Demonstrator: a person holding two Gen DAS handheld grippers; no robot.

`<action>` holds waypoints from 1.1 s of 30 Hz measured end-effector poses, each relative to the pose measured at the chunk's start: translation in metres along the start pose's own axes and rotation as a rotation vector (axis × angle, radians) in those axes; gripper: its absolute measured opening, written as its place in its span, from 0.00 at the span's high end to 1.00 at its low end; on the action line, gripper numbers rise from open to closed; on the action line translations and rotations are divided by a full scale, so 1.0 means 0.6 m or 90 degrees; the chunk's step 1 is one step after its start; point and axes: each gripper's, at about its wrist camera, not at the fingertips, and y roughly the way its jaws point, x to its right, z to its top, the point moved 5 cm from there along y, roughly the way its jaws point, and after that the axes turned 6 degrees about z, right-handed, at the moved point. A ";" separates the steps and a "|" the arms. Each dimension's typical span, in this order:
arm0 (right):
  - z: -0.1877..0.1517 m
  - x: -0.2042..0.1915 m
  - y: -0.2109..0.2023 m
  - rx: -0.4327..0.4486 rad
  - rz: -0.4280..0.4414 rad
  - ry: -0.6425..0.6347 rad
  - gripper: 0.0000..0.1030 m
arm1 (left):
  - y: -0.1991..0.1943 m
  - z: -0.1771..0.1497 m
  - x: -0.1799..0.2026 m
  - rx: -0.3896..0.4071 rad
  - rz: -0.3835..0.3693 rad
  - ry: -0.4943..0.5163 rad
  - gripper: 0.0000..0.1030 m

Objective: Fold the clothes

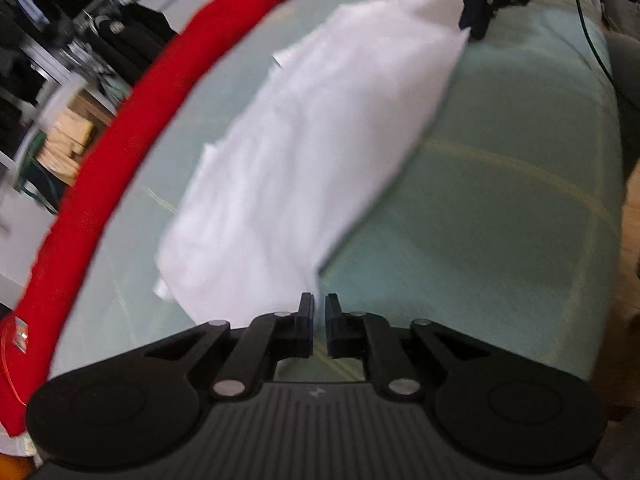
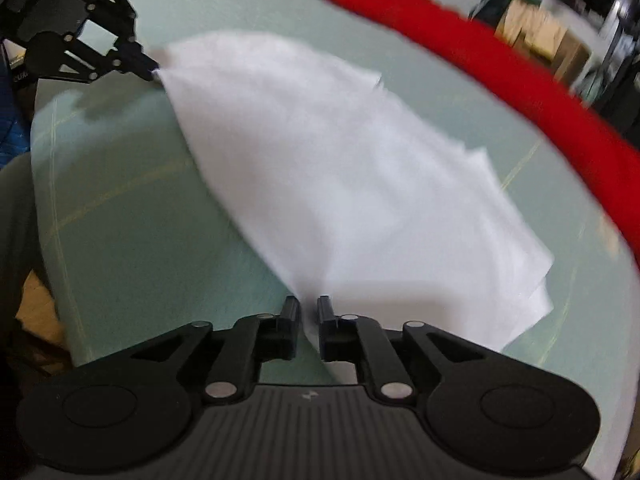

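Note:
A white garment point(image 1: 312, 152) lies spread on the pale green table point(image 1: 500, 200), its near edge stretched between my two grippers. My left gripper point(image 1: 319, 305) is closed on the garment's near corner, with cloth pinched in the narrow gap between its jaws. My right gripper point(image 1: 476, 30) grips the far corner at the top of the left wrist view. In the right wrist view the right gripper point(image 2: 308, 307) pinches a corner of the white garment point(image 2: 340, 184), and the left gripper point(image 2: 154, 72) holds the other corner at the upper left.
A thick red padded roll point(image 1: 120, 152) runs along the table's far side point(image 2: 520, 80). Beyond it stand shelves with dark clothes and cardboard boxes point(image 1: 68, 140). A black cable point(image 1: 588, 32) hangs near the table's end. Wooden floor point(image 1: 632, 240) shows past the edge.

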 end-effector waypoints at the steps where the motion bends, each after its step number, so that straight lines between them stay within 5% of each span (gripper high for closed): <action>1: -0.005 -0.001 0.002 -0.003 0.004 0.005 0.85 | -0.007 0.000 -0.004 0.007 -0.012 -0.019 0.89; 4: 0.006 0.013 -0.019 0.042 0.010 0.035 0.80 | -0.025 0.017 -0.043 0.055 -0.027 -0.100 0.84; 6: 0.018 0.026 -0.035 0.081 0.009 0.059 0.58 | -0.009 0.032 -0.076 0.083 -0.024 -0.172 0.71; 7: 0.024 0.037 -0.030 0.094 0.006 0.076 0.52 | -0.001 0.039 -0.093 0.096 -0.022 -0.207 0.59; 8: 0.027 0.048 -0.018 0.101 0.012 0.096 0.48 | 0.011 0.042 -0.103 0.100 -0.027 -0.238 0.58; 13: 0.003 0.080 0.031 0.095 0.034 0.175 0.48 | 0.086 -0.014 -0.077 0.009 -0.095 -0.319 0.56; 17: -0.060 0.082 0.010 0.079 0.039 0.214 0.43 | 0.051 -0.072 -0.089 -0.009 -0.147 -0.405 0.54; 20: -0.066 0.086 -0.012 0.061 0.025 0.212 0.42 | 0.044 -0.048 -0.133 0.013 -0.141 -0.426 0.51; 23: -0.016 0.106 -0.021 0.113 0.028 0.204 0.36 | 0.063 -0.011 -0.190 0.055 -0.137 -0.477 0.42; 26: 0.052 0.143 0.011 0.168 0.044 0.205 0.34 | 0.124 0.024 -0.236 0.093 -0.148 -0.550 0.42; 30: 0.098 0.195 0.087 0.182 0.077 0.260 0.33 | 0.221 0.009 -0.254 0.064 -0.178 -0.650 0.44; 33: 0.065 0.225 0.110 0.197 0.116 0.296 0.34 | 0.228 -0.041 -0.248 0.077 -0.181 -0.626 0.64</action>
